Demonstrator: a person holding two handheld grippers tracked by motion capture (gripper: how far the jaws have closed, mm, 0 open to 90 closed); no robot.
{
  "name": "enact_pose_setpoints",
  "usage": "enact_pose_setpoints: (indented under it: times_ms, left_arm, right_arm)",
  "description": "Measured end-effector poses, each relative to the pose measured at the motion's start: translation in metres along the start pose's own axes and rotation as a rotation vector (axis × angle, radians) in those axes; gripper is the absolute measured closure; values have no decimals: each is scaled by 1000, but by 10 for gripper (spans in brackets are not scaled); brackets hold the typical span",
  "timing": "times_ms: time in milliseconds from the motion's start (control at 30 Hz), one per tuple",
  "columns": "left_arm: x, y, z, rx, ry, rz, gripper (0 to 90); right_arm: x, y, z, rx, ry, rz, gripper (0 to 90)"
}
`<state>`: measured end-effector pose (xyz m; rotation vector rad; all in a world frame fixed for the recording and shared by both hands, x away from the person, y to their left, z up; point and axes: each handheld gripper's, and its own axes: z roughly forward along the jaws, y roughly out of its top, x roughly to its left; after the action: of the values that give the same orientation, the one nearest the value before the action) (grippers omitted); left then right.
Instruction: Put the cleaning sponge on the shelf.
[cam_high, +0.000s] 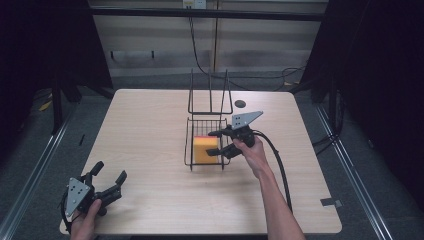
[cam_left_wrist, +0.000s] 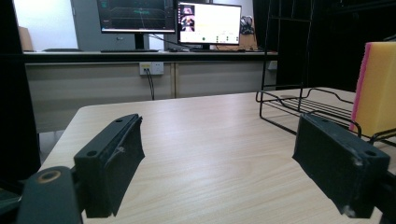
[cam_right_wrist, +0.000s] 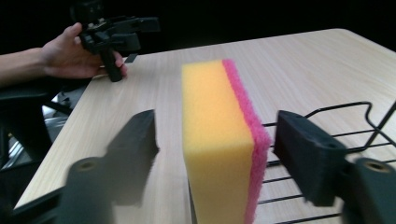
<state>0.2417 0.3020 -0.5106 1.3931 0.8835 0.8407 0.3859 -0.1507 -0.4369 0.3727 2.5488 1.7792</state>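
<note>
Only sideways: sponge's (cam_right_wrist: 219, 140) pink layer

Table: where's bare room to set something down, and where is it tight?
Free: the wide strip of table between the left hand-held gripper and the wire rack, and the near edge between the two forearms. Crowded: the rack, where the sponge stands on edge between the open jaws of the right hand-held gripper.

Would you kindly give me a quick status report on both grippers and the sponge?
Right gripper open, jaws either side of the sponge, not pressing. Sponge on edge in the wire rack. Left gripper open, idle at the table's near corner. Nothing in the way.
</note>
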Motion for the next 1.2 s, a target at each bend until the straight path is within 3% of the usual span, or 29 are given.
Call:
enact_pose_setpoints:
  times_ms: [67,200,300,367,600,800,1000,1067,1200]
  left_arm:
    - [0,0,0,1,3,5,156]
    - [0,0,0,1,4,5,156]
    - [0,0,0,1,4,5,156]
    - [0,0,0,0,1,0,156]
    - [0,0,0,1,2,0,156]
    - [0,0,0,1,5,5,156]
    - [0,0,0,1,0,0,156]
    - [0,0,0,2,3,5,156]
    - [0,0,0,1,6,5,156]
  right_arm:
    - [1,0,-1,-24,1,15,226]
    - [4,-1,-1,-21,-10,16,169]
    - [7,-4,-6,-44,-70,23,141]
    - [7,-5,-7,-48,-58,28,142]
    - [10,-1,-17,-62,-86,25,141]
    - [14,0,-21,-39,-85,23,142]
    - [18,2,-31,-37,-123,32,142]
    - [21,-1,-36,-36,-158,36,143]
    - [22,-5,-43,-46,-167,43,142]
